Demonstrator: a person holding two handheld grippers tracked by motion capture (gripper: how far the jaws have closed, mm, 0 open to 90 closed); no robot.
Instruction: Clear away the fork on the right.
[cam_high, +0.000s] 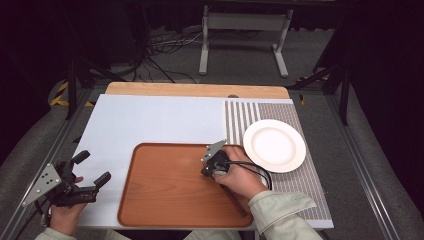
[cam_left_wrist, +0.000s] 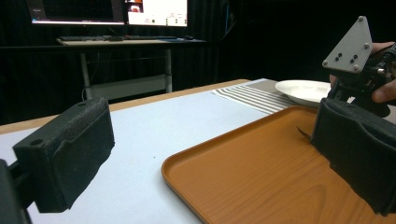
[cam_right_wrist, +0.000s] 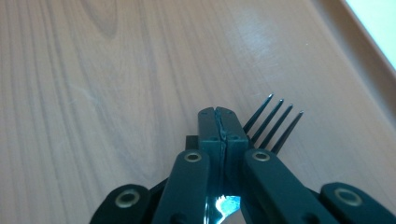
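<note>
1. High view: the left tongs (cam_high: 92, 168) hover wide apart over the table (cam_high: 150, 120), left of the wooden tray (cam_high: 160, 200); the right tongs (cam_high: 211, 167) point down into the tray, near a white plate (cam_high: 274, 145).
2. Left gripper view: both pads (cam_left_wrist: 65, 154) gape, nothing between.
3. Right gripper view: the tongs (cam_right_wrist: 222, 126) clamp a dark fork (cam_right_wrist: 273, 123), tines above the tray.

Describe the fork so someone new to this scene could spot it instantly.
Start at the wooden tray on the pale blue mat, near the person's edge of the table. Above its upper right part, beside the white plate, the right gripper is closed on the fork. It's the only cutlery here: four dark tines poking out beside the closed fingers.
</note>
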